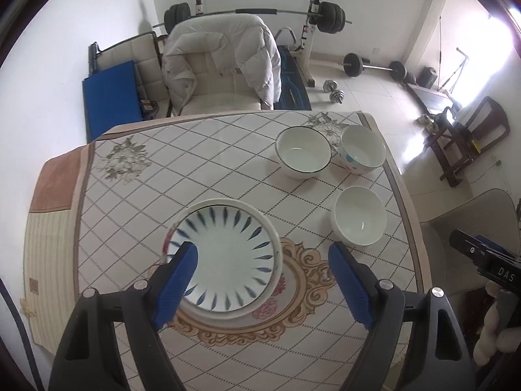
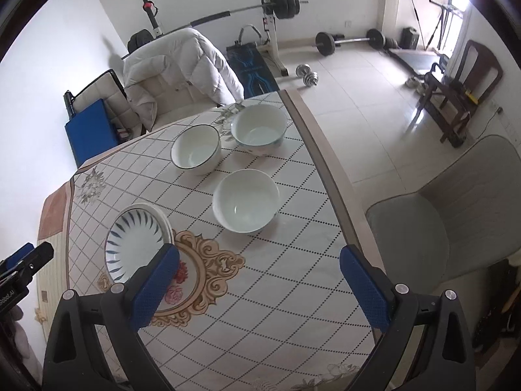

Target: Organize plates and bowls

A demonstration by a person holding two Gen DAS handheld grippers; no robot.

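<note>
Room: weights, a bar rack and a chair with a puffy white coat stood behind the bench [image 1: 136, 195], which wore a checked cloth with flowers.
Plates: a round white plate with dark blue leaf marks [image 1: 228, 260] sat on top of another white plate, near the middle of the bench.
Bowls: a white bowl with a thin dark rim [image 2: 196, 149], a white bowl with blue dots [image 2: 259, 129] and a plain white bowl [image 2: 246, 200] stood apart on the right side.
Left gripper [image 1: 262, 285]: wide apart, holding nothing, over the plates.
Right gripper [image 2: 260, 285]: wide apart, holding nothing, nearest the plain bowl.
Good way, I think: pinch one bowl's rim, lift straight up, and lower it gently into another.
Hard to see: the lower plate mostly hid under the top one.
</note>
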